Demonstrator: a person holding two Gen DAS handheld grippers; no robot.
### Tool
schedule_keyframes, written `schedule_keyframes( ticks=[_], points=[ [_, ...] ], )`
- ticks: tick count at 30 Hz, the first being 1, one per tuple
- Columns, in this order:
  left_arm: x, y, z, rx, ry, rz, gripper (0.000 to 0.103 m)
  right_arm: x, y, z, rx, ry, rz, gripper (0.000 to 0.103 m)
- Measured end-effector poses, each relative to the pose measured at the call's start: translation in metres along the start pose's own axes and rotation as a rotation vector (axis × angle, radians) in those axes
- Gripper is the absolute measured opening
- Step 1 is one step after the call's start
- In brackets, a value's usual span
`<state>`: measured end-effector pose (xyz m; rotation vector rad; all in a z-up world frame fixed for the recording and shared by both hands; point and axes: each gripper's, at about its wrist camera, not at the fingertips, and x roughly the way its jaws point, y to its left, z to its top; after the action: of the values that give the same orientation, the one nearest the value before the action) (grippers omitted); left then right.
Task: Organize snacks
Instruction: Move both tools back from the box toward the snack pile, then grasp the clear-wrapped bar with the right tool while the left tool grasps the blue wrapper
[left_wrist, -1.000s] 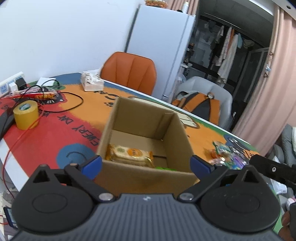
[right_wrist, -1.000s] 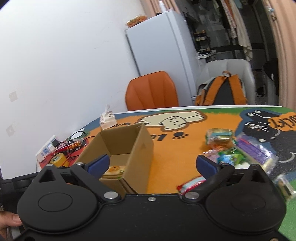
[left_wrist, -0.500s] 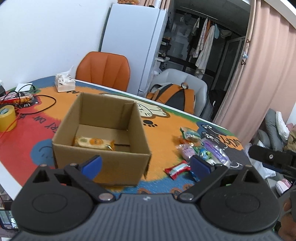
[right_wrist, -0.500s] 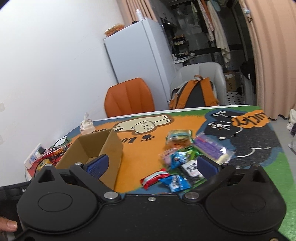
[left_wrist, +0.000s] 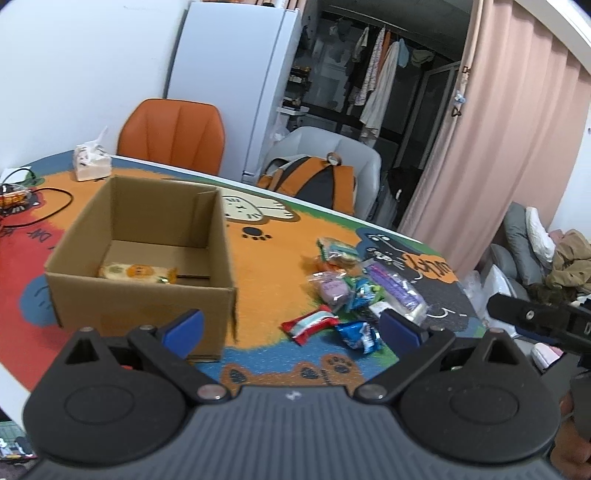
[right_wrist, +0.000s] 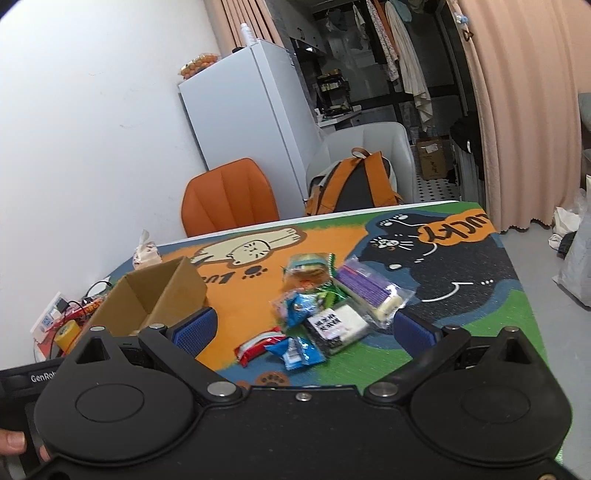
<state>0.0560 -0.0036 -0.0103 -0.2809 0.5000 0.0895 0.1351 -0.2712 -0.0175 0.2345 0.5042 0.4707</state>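
An open cardboard box (left_wrist: 140, 258) (right_wrist: 155, 299) stands on the cartoon-cat table mat, with one yellow snack pack (left_wrist: 136, 272) lying inside. To its right lies a pile of wrapped snacks: a red pack (left_wrist: 309, 325) (right_wrist: 258, 345), a blue pack (left_wrist: 356, 334) (right_wrist: 295, 350), a purple pack (left_wrist: 393, 290) (right_wrist: 369, 291), a black-and-white pack (right_wrist: 336, 325). My left gripper (left_wrist: 291, 326) hangs open above the table's near edge, between box and pile, holding nothing. Open and empty too, my right gripper (right_wrist: 304, 330) hovers just short of the pile.
A tissue pack (left_wrist: 90, 164) sits at the table's far edge, cables and a yellow tape roll (right_wrist: 66, 332) at the left end. An orange chair (left_wrist: 173, 136) and a grey chair with a backpack (left_wrist: 317, 181) stand behind the table, by a white fridge (right_wrist: 251, 136).
Both grippers swung right, away from the box and toward the snack pile. The pile now sits centred in the right wrist view. Both stayed open.
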Motion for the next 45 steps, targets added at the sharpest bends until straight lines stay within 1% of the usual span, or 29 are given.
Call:
schedule_keyframes(
  ticks=[5, 7, 9, 12, 15, 19, 24, 25, 29, 32, 34, 35, 38, 39, 41, 45],
  points=[
    [0.011, -0.007, -0.002, -0.004, -0.007, -0.015, 0.100, 0.002, -0.012, -0.003, -0.006, 0.002, -0.018, 0.102],
    [0.016, -0.011, -0.004, 0.003, -0.007, -0.018, 0.099, 0.004, -0.017, -0.004, -0.007, 0.008, -0.022, 0.100],
    [0.019, -0.012, -0.005, 0.003, -0.009, -0.027, 0.099, 0.007, -0.021, -0.004, -0.006, 0.015, -0.024, 0.095],
    [0.026, -0.016, -0.006, 0.012, 0.000, -0.036, 0.098, 0.013, -0.028, -0.005, -0.002, 0.028, -0.031, 0.090],
    [0.031, -0.018, -0.008, 0.015, 0.010, -0.053, 0.096, 0.019, -0.035, -0.006, 0.010, 0.042, -0.039, 0.088],
    [0.041, -0.021, -0.010, 0.017, 0.015, -0.057, 0.093, 0.029, -0.045, -0.010, 0.019, 0.056, -0.056, 0.087],
    [0.056, -0.024, -0.012, 0.028, 0.015, -0.072, 0.090, 0.044, -0.055, -0.013, -0.009, 0.072, -0.071, 0.079],
    [0.060, -0.024, -0.013, 0.029, 0.018, -0.074, 0.089, 0.048, -0.057, -0.014, -0.010, 0.079, -0.074, 0.079],
    [0.075, -0.024, -0.017, 0.033, 0.043, -0.064, 0.085, 0.067, -0.067, -0.019, -0.011, 0.103, -0.087, 0.078],
    [0.085, -0.024, -0.019, 0.046, 0.063, -0.050, 0.085, 0.079, -0.074, -0.021, -0.010, 0.122, -0.090, 0.077],
    [0.092, -0.023, -0.020, 0.039, 0.078, -0.049, 0.084, 0.087, -0.078, -0.023, -0.002, 0.136, -0.098, 0.072],
    [0.095, -0.023, -0.021, 0.037, 0.084, -0.047, 0.083, 0.091, -0.079, -0.024, -0.001, 0.148, -0.100, 0.066],
    [0.102, -0.024, -0.022, 0.041, 0.093, -0.045, 0.083, 0.103, -0.084, -0.030, 0.012, 0.195, -0.098, 0.038],
    [0.103, -0.024, -0.022, 0.042, 0.095, -0.046, 0.083, 0.104, -0.084, -0.031, 0.010, 0.187, -0.100, 0.034],
    [0.108, -0.024, -0.022, 0.044, 0.097, -0.044, 0.082, 0.104, -0.085, -0.032, 0.004, 0.185, -0.104, 0.020],
    [0.113, -0.025, -0.021, 0.041, 0.094, -0.057, 0.082, 0.100, -0.087, -0.032, 0.039, 0.187, -0.076, 0.019]
  ],
)
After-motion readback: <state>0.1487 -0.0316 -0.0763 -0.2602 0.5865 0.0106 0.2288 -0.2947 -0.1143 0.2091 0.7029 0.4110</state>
